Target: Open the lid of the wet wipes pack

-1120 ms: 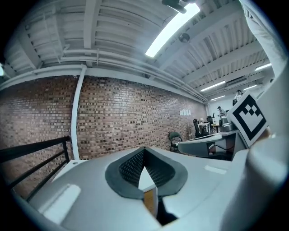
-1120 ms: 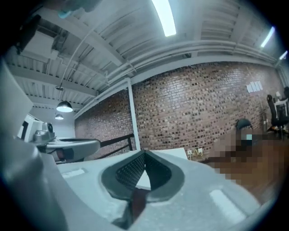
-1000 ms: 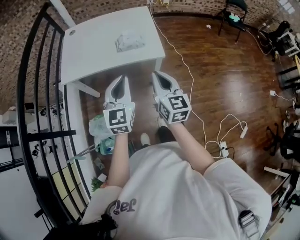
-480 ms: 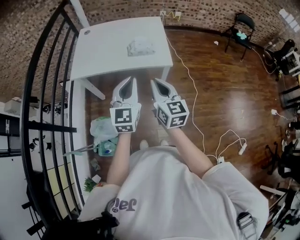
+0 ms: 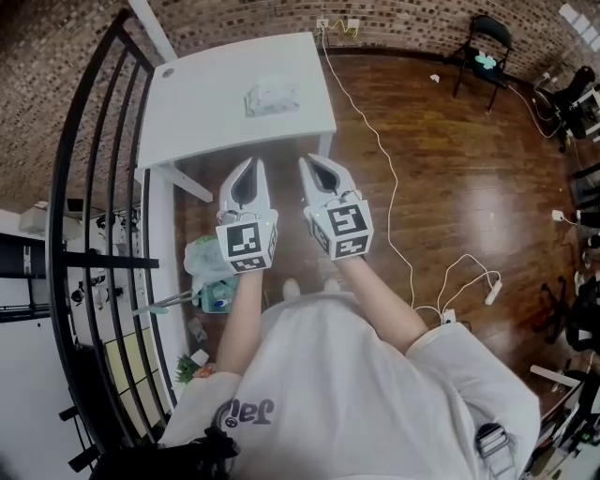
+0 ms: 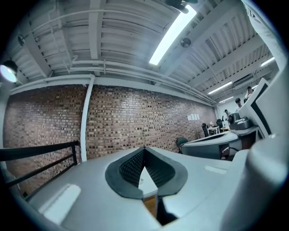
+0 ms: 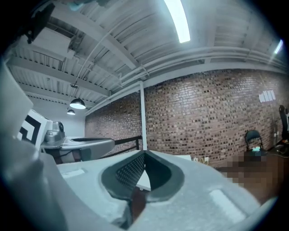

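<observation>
Brick walls (image 5: 234, 14) and a dark wooden floor (image 5: 450, 169) were seen around a white tabletop (image 5: 197, 112), which was set at 12 o'clock from the person, with a black railing (image 5: 94, 187) at 9 o'clock. A white cable (image 5: 375, 141) was trailed over the floor towards 3 o'clock.

Both tools were held level in the air, short of the tabletop's near edge. The left gripper (image 5: 254, 164) and the right gripper (image 5: 307, 161) were kept side by side, and the jaws of each were pressed together at the tips with nothing pinched between them.

The wet wipes pack (image 5: 271, 97) was left lying flat near the middle of the tabletop, at 12 o'clock from both sets of jaws and well apart from them.

Whether its lid was raised or down could not be made out, as the pack was shown too small. Two stages were therefore fitted equally: a reach towards a pack with its lid down, or hands drawn clear of a pack already opened. No next move could be settled until the lid was read from closer.
</observation>
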The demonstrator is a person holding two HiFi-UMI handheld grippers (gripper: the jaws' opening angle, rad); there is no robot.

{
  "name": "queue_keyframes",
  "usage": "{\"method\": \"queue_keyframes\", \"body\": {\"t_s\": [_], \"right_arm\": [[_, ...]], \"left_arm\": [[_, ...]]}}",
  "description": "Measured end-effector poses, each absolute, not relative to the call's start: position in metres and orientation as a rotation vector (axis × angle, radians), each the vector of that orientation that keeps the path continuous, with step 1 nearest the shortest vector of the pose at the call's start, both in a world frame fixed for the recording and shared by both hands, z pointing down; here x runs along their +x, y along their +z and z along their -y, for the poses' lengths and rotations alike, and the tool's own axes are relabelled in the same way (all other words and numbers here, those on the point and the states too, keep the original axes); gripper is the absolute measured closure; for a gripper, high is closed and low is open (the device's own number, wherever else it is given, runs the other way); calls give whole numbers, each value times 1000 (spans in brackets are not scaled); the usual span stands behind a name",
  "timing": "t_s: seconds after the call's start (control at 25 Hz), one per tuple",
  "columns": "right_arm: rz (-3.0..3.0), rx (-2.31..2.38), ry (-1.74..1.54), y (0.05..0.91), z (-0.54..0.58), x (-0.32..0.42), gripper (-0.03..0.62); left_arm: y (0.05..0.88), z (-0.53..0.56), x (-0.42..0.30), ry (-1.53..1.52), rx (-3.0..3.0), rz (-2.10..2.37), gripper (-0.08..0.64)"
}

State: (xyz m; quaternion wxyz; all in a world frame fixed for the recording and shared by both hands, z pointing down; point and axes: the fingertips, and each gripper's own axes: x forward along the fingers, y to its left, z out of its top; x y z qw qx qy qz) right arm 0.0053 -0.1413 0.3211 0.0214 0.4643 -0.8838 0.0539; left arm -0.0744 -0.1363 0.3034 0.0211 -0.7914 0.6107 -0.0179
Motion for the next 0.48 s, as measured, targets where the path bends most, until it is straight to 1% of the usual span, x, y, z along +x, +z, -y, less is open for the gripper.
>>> {"method": "queue_keyframes", "body": {"t_s": [0.24,0.48], "right_arm": [[2751,1440,172,318,152,28,603],[2759,1457,143,312,159,37,603]], "left_arm": [[302,144,-50,-55,-2446,-1897,545],[301,150,-50,-47,-2426,-1924,545]]}}
